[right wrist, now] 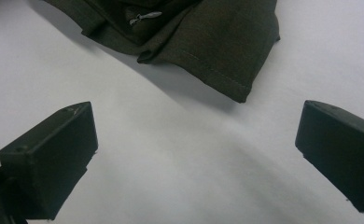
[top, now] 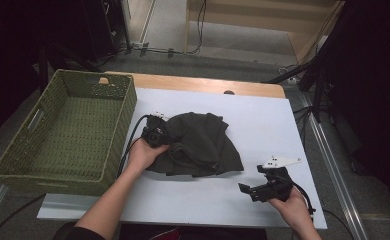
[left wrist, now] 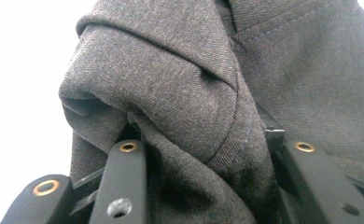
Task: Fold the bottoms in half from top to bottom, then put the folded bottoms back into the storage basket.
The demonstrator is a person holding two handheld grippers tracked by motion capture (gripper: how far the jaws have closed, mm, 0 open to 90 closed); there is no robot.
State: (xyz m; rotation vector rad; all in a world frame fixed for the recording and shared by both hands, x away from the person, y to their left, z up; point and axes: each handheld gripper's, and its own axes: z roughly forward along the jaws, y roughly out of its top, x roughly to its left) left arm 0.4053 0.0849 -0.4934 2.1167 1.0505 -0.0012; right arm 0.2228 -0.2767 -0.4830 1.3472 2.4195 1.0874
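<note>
A dark grey-brown garment (top: pixel 203 142) lies crumpled in the middle of the white sheet (top: pixel 263 120). My left gripper (top: pixel 155 135) is at its left edge. In the left gripper view a bunched fold of the garment (left wrist: pixel 171 70) fills the gap, and my left gripper (left wrist: pixel 210 144) is shut on it with the cloth squeezed between the jaws. My right gripper (top: pixel 253 180) stands open near the sheet's front right, apart from the cloth. The right gripper view has my right gripper (right wrist: pixel 199 121) over bare sheet, with the garment's hem (right wrist: pixel 217 42) and a small zipper pull (right wrist: pixel 145 17) beyond it.
A green woven basket (top: pixel 123 125) stands at the left, its right wall close to my left hand. The wooden table edge (top: pixel 208 82) runs along the back. Cables and dark stands are on the floor behind and to the right.
</note>
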